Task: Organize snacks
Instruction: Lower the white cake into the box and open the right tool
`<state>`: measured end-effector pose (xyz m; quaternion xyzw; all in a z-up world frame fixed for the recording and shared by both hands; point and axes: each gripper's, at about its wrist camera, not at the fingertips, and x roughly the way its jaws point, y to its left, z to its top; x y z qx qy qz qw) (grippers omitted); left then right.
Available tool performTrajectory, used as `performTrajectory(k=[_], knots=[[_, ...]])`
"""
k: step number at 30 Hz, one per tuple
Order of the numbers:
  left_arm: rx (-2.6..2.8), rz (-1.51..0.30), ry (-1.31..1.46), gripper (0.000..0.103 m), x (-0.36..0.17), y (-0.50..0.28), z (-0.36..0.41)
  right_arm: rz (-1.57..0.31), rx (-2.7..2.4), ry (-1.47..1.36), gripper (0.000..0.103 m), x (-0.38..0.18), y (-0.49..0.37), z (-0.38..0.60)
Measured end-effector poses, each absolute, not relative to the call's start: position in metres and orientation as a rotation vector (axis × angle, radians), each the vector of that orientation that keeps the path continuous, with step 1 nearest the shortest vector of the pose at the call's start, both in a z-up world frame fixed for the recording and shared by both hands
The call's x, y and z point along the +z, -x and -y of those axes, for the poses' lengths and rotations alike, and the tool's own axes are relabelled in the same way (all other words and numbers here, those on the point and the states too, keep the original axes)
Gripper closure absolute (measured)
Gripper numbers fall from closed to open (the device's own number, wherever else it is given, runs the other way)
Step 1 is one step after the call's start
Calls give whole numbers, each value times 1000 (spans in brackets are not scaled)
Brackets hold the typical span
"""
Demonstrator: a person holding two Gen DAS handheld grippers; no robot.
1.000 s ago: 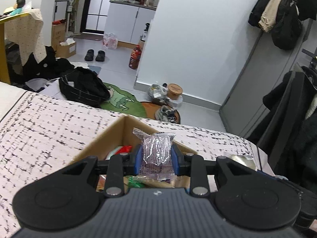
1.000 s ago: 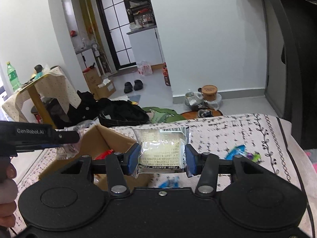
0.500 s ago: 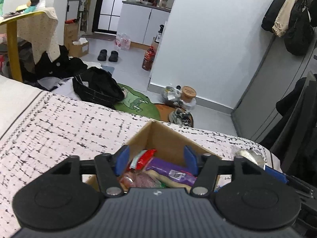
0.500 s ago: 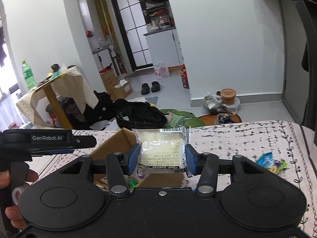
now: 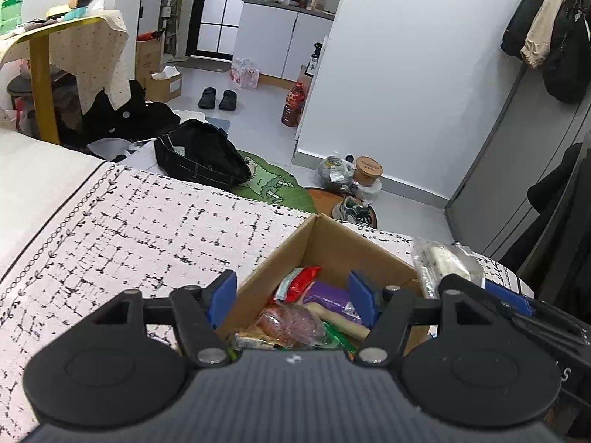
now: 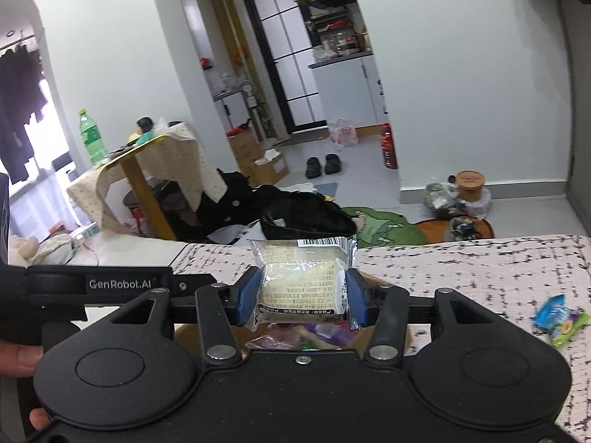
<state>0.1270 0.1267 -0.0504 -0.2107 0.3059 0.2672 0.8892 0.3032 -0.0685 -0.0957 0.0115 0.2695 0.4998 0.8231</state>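
Observation:
A cardboard box (image 5: 332,247) stands on the patterned bed cover and holds several snack packets, among them a red one (image 5: 301,280) and a purple one (image 5: 327,297). My left gripper (image 5: 293,295) is open and empty, just above the box's near side. My right gripper (image 6: 302,295) is shut on a clear-wrapped pale cake packet (image 6: 303,277), held over the box, whose contents show just below (image 6: 295,336). The same packet shows at the box's right edge in the left wrist view (image 5: 447,262).
A blue and green snack packet (image 6: 557,319) lies on the bed cover (image 5: 129,229) to the right. Beyond the bed edge are a black bag (image 5: 199,158), a green mat (image 5: 277,188) and floor clutter. A wardrobe (image 5: 517,147) stands at right.
My left gripper opened and let its clear packet drop into the box. My right gripper carried the cake packet left, over the box.

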Motion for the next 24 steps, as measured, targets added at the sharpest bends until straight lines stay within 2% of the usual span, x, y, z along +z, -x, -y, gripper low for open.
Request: performTrajectory(k=[1, 2, 4, 9, 11, 22, 24], knots=[[561, -634, 439, 38, -50, -125, -128, -565, 1065, -21, 43, -95, -302, 68], [564, -633, 441, 37, -49, -124, -128, -559, 1067, -23, 33, -94, -302, 70], [573, -635, 443, 37, -48, -122, -128, -543, 1057, -36, 28, -92, -303, 75], [577, -640, 445, 32, -48, -119, -124, -577, 1002, -65, 28, -95, -313, 93], [573, -648, 450, 31, -50, -121, -121, -578, 977, -60, 24, -98, -313, 100], [555, -670, 454, 25, -56, -132, -96, -593, 874, -49, 23, -104, -314, 137], [551, -664, 440, 20, -54, -133, -91, -596, 857, -46, 22, -105, -314, 143]])
